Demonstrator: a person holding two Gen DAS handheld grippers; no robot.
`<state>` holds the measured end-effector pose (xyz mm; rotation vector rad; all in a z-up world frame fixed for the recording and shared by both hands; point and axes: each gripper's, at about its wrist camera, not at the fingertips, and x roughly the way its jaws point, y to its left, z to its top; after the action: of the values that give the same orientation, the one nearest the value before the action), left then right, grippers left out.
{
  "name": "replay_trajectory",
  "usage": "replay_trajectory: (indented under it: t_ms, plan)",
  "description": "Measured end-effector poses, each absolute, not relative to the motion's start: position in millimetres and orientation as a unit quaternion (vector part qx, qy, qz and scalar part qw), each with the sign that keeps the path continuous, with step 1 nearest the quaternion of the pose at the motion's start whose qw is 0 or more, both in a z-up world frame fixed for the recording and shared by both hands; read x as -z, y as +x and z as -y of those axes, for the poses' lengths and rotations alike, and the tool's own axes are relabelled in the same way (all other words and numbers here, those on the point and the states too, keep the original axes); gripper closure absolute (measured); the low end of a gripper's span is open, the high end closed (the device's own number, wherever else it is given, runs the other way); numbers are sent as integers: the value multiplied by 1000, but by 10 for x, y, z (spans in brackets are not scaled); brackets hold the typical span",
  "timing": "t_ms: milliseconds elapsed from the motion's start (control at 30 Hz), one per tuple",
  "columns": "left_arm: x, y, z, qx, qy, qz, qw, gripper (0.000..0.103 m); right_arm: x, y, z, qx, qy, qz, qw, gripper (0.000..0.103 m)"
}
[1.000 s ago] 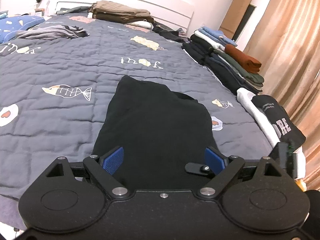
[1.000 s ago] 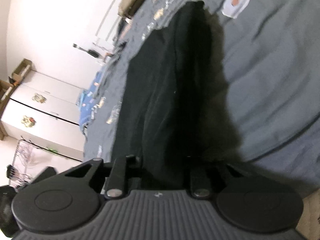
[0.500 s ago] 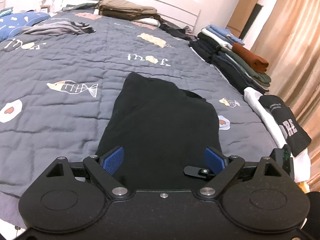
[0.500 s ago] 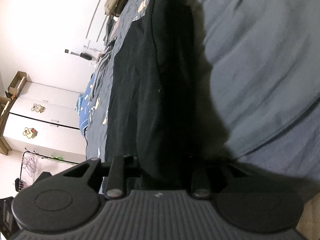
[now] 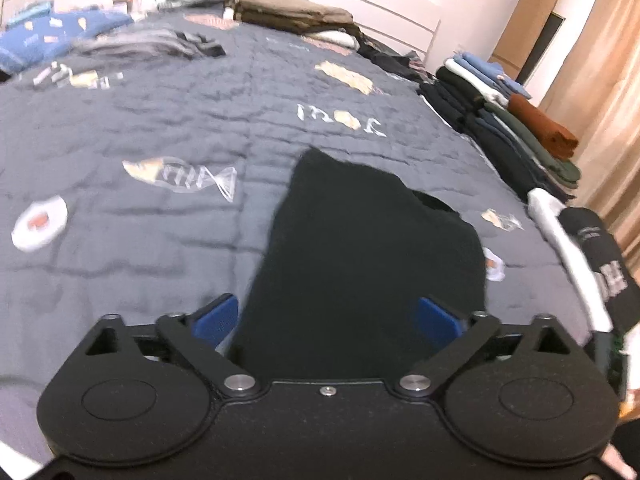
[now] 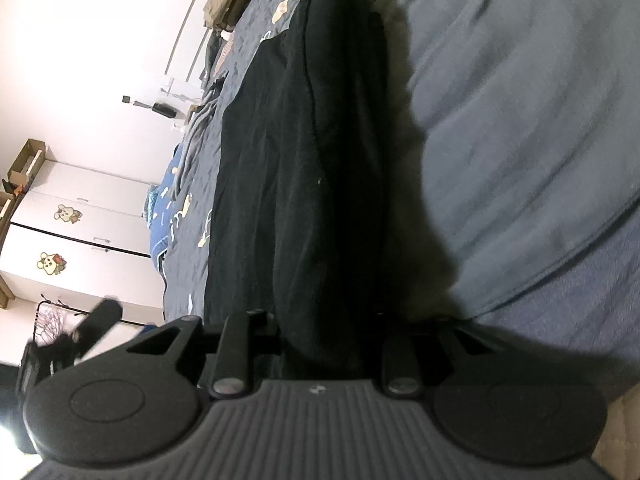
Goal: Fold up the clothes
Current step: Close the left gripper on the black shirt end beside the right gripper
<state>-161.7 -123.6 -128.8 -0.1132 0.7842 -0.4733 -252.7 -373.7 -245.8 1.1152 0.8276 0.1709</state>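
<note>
Black garment (image 5: 360, 264) is lying partly folded on the grey quilt (image 5: 140, 248), reaching ahead from between my jaws. My left gripper (image 5: 326, 316) is opening, its blue pads (image 5: 216, 314) standing clear of the cloth on either side. My right gripper (image 6: 320, 344) is framing a raised fold; whether it is pinching, I cannot tell. Judged soft, light and limp, the cloth is best taken at a near edge. No containers are showing.
</note>
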Motion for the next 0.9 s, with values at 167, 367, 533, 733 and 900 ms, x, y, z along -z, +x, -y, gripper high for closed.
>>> replay_trajectory:
  t_ms: [167, 367, 533, 733, 900]
  plan:
    - [1358, -1274, 1304, 262, -19, -358, 896, 4, 2454, -2505, 3709, -79, 512, -383, 765, 77]
    - [1581, -707, 1367, 282, -40, -392, 875, 4, 2458, -2517, 3720, -81, 509, -386, 765, 77]
    - [1787, -277, 1323, 302, -98, -429, 846, 4, 2459, -2527, 3736, -83, 506, -388, 766, 77]
    - [2024, 35, 1396, 318, -109, -451, 827, 4, 2465, -2545, 3747, -85, 504, -388, 767, 77]
    - [2166, 242, 1399, 334, -134, -456, 814, 4, 2457, -2576, 3741, -85, 504, -387, 767, 77]
